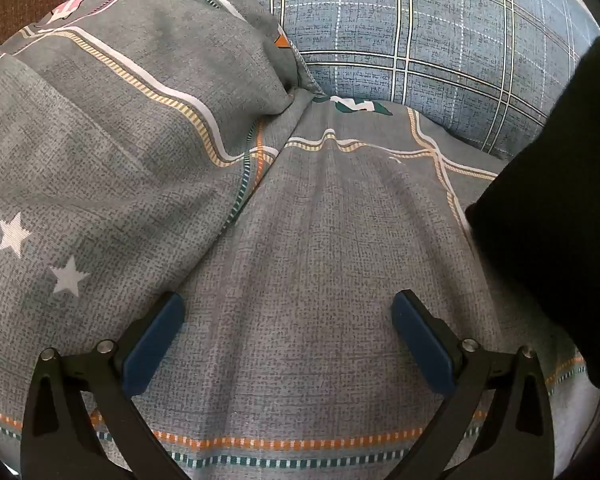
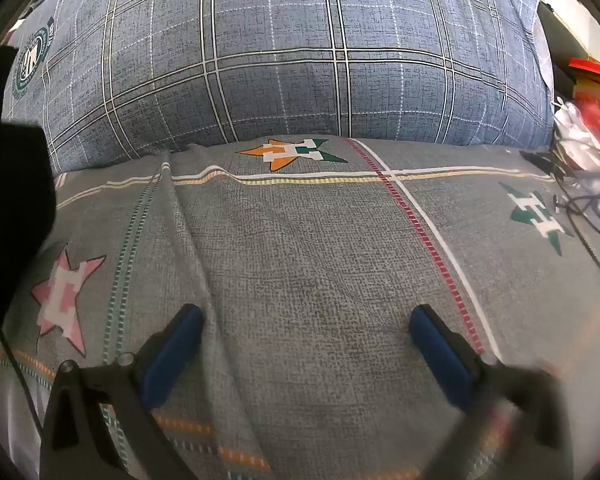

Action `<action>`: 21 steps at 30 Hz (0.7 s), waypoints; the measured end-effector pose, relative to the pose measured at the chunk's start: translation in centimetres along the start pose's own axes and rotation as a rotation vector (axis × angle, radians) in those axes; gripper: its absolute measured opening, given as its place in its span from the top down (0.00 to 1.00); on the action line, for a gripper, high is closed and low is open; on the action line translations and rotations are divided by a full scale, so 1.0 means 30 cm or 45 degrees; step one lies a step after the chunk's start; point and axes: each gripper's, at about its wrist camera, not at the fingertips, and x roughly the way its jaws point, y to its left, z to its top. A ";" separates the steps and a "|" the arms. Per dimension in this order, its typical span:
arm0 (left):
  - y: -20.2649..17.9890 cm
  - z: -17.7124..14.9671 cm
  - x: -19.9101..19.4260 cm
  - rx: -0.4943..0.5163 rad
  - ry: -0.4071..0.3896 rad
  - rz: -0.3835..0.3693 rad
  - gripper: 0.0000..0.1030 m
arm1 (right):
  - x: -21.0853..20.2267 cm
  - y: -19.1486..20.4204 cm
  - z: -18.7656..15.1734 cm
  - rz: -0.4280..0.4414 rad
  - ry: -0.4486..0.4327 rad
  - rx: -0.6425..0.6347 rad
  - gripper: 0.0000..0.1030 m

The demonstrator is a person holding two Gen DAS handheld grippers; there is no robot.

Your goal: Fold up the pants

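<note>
The black pants (image 1: 552,208) lie on the grey bedsheet (image 1: 320,260) at the right edge of the left wrist view. In the right wrist view they show as a dark mass (image 2: 12,208) at the left edge. My left gripper (image 1: 288,308) is open and empty, over bare sheet, left of the pants. My right gripper (image 2: 306,320) is open and empty, over bare sheet, right of the pants. Both have blue pads on black fingers.
A blue plaid pillow (image 2: 292,52) lies across the back, also in the left wrist view (image 1: 420,32). A bunched grey quilt (image 1: 112,120) rises at the left. Red boxes, bags and black cables (image 2: 584,152) lie at the far right edge of the bed.
</note>
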 end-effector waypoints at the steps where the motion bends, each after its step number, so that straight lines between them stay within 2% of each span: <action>1: -0.001 0.000 0.000 0.000 0.000 0.000 0.00 | 0.000 0.000 0.000 -0.001 0.001 -0.001 0.00; 21: 0.000 0.000 0.000 -0.002 -0.001 -0.002 0.00 | 0.003 0.003 0.000 0.005 0.000 0.004 0.00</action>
